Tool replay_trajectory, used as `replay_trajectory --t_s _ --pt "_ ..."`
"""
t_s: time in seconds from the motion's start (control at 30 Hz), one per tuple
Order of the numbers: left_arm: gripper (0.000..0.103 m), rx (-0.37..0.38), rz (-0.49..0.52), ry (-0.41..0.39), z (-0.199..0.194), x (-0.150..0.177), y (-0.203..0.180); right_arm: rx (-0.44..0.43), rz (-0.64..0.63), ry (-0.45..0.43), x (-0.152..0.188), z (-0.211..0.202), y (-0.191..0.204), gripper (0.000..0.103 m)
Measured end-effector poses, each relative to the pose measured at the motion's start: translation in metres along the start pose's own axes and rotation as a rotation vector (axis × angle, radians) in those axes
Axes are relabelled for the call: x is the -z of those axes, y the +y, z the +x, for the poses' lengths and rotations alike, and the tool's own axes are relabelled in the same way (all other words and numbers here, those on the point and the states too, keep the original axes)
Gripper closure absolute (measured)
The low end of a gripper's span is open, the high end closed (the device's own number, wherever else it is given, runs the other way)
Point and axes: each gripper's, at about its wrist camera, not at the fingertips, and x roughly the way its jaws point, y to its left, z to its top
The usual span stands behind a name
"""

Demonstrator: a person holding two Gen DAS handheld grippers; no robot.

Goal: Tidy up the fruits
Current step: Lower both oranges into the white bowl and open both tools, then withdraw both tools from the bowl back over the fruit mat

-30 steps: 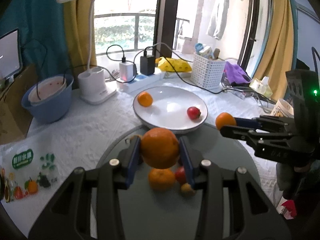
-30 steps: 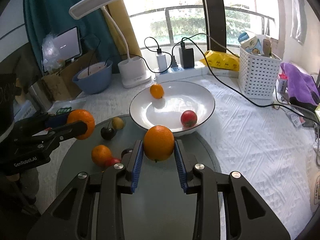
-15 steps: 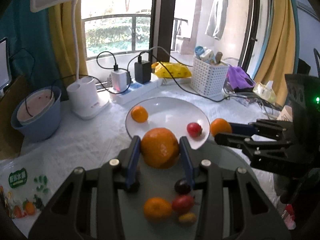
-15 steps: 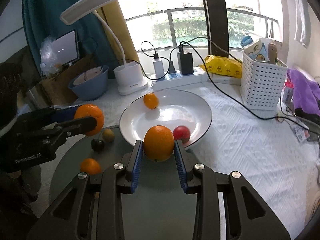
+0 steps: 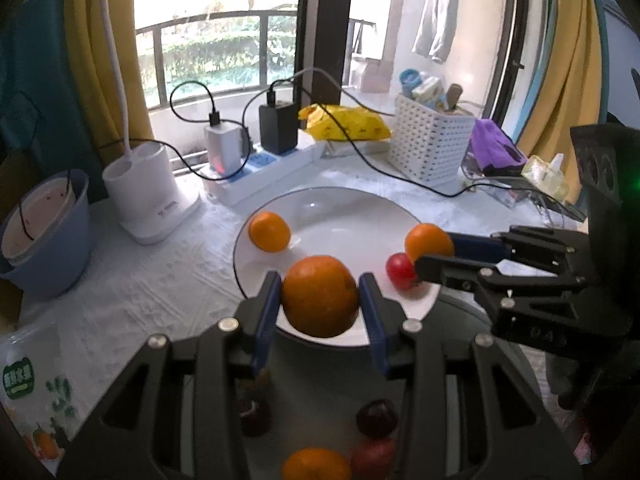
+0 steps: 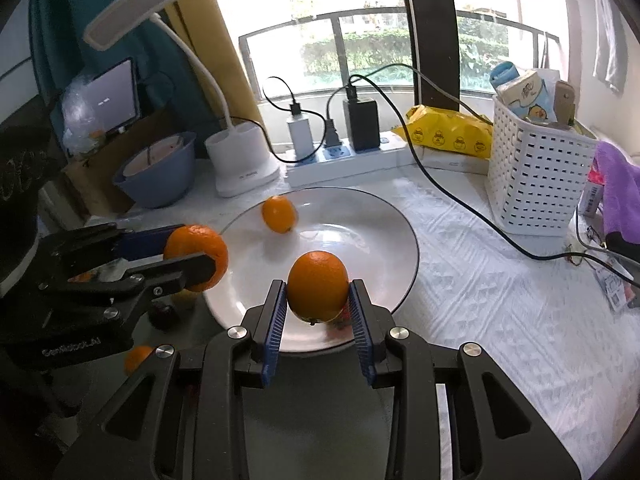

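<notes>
We lose most of the red fruit behind the right gripper's orange in the right wrist view. In the left wrist view, the lamp's head is cut off at the top edge, leaving only its white neck. 2 dark fruits on the grey tray are too blurred for us to name.

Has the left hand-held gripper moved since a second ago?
Yes. The left hand-held gripper, shut on its orange, has advanced from the grey tray over the white plate.
</notes>
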Motion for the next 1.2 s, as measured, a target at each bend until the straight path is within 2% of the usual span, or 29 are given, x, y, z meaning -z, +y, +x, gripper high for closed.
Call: replay_trajectory --t_s 0.4,0.47,0.5,0.93,1.07,1.2 --pt "0.061 -0.013 -0.061 0.045 0.028 -0.009 0.014 0.002 0.008 0.02 -0.014 0.024 -0.009 0.069" --pt "0.061 -0.024 -0.064 0.05 0.029 -0.01 0.016 0.009 0.007 0.027 -0.015 0.025 -0.009 0.06" --pt "0.059 -0.027 -0.068 0.048 0.029 -0.01 0.016 0.01 0.007 0.027 -0.016 0.025 -0.008 0.059" --pt "0.055 -0.021 -0.063 -0.067 -0.031 -0.006 0.009 0.089 0.005 -0.026 -0.012 -0.016 0.001 0.059" --pt "0.043 -0.037 -0.067 -0.102 -0.052 0.0 0.007 0.102 0.008 -0.05 -0.004 -0.032 0.007 0.059" --pt "0.042 -0.069 -0.054 -0.119 -0.07 0.006 0.002 0.093 0.011 -0.075 0.005 -0.046 0.014 0.059"
